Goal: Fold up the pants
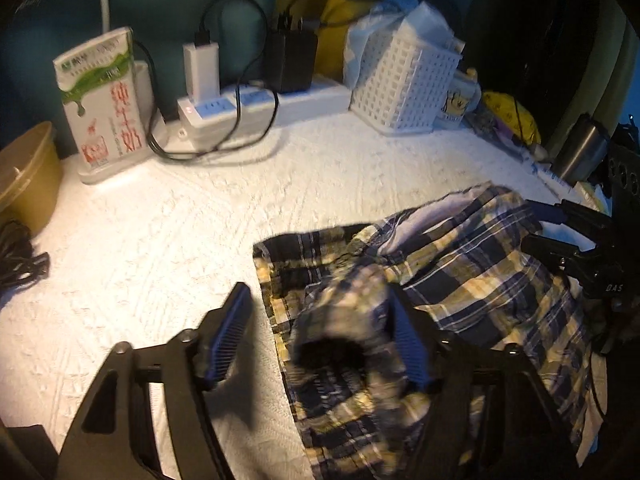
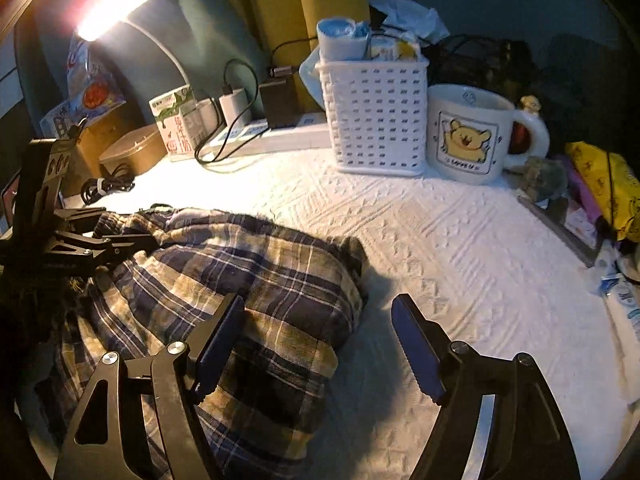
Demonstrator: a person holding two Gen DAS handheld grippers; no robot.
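The pants [image 1: 436, 300] are plaid, navy and yellow, and lie bunched on a white textured cloth [image 1: 160, 248] that covers the table. In the left wrist view they fill the near right part of the scene; in the right wrist view they fill the near left.

The left gripper [image 1: 324, 336] has its fingers spread wide. A blurred fold of the pants rises between them and lies against the right finger [image 1: 408, 344]; the left finger [image 1: 228, 336] stands over bare cloth. Nothing is pinched.

The right gripper [image 2: 320, 344] is also spread wide. Its left finger [image 2: 220, 344] sits over the pants, and its right finger [image 2: 416, 352] is over bare cloth, just beside the pants' right edge. It holds nothing.

Along the far edge stand a milk carton [image 1: 100, 100], a power strip [image 1: 256, 108] with chargers and black cables, and a white basket [image 1: 404, 84]. A mug [image 2: 472, 132] with a yellow bear stands just right of the basket. A brown bowl [image 1: 24, 172] sits at the far left, and a lit lamp [image 2: 116, 6] glows above it.
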